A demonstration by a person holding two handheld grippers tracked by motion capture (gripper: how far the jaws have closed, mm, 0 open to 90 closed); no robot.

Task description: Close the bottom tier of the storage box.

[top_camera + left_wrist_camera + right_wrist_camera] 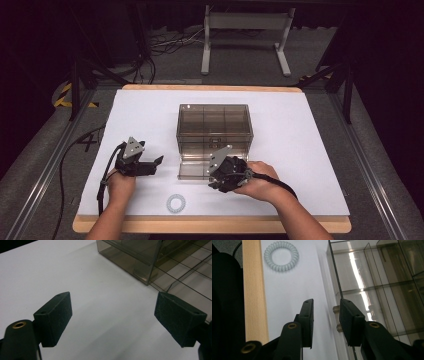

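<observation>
A smoky see-through drawer box (215,125) stands mid-table, its bottom drawer (192,170) pulled out toward the front edge. My right gripper (213,177) sits at the drawer's front, pointing left along it. In the right gripper view the gripper (325,306) straddles the drawer's (367,285) front wall and small handle: one pad is inside the wall, and the other stands off it with a clear gap, so it is open. My left gripper (156,166) rests on the table left of the box. It stands wide open (112,312) over bare white surface, with the box (140,257) farther off.
A pale coiled hair tie (176,203) (281,256) lies near the table's wooden front edge (210,225), between the two hands. The white tabletop (295,150) spreads out right of the box. A metal stand (245,35) and cables sit on the floor beyond.
</observation>
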